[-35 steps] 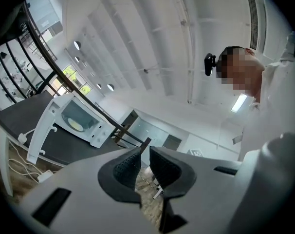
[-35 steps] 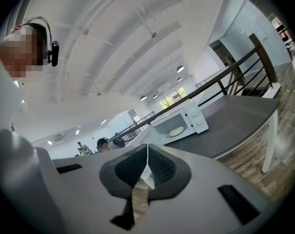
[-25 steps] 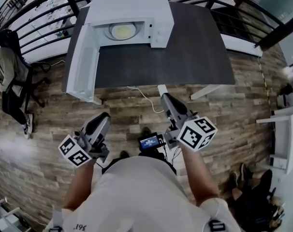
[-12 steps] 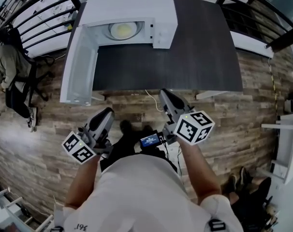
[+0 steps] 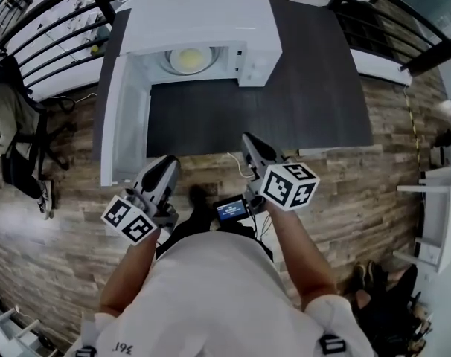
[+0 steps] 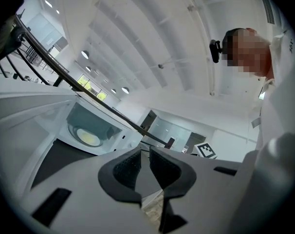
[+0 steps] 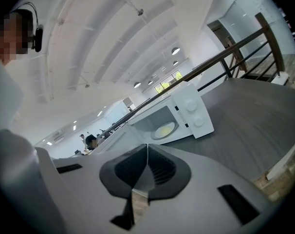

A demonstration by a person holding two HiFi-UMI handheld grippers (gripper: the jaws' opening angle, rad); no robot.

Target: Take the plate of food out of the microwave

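Note:
A white microwave (image 5: 203, 28) stands at the back of the dark table (image 5: 300, 103), its door (image 5: 125, 117) swung wide open to the left. Inside lies a plate of yellow food (image 5: 188, 59), also seen in the left gripper view as plate (image 6: 89, 138) and in the right gripper view as plate (image 7: 163, 130). My left gripper (image 5: 168, 163) hovers at the table's front edge near the door, its jaws a narrow gap apart around nothing (image 6: 145, 152). My right gripper (image 5: 248, 140) is over the front edge, shut and empty (image 7: 147, 147). Both are well short of the microwave.
A black railing (image 5: 62, 10) curves behind the table. A person sits on a chair (image 5: 10, 117) at the far left. A white cable (image 5: 237, 166) hangs off the table's front edge. White furniture (image 5: 441, 199) stands at the right over a wooden floor.
The person has stepped closer to the table. Both grippers now reach its front edge, where before they were over the floor. The jaws look the same.

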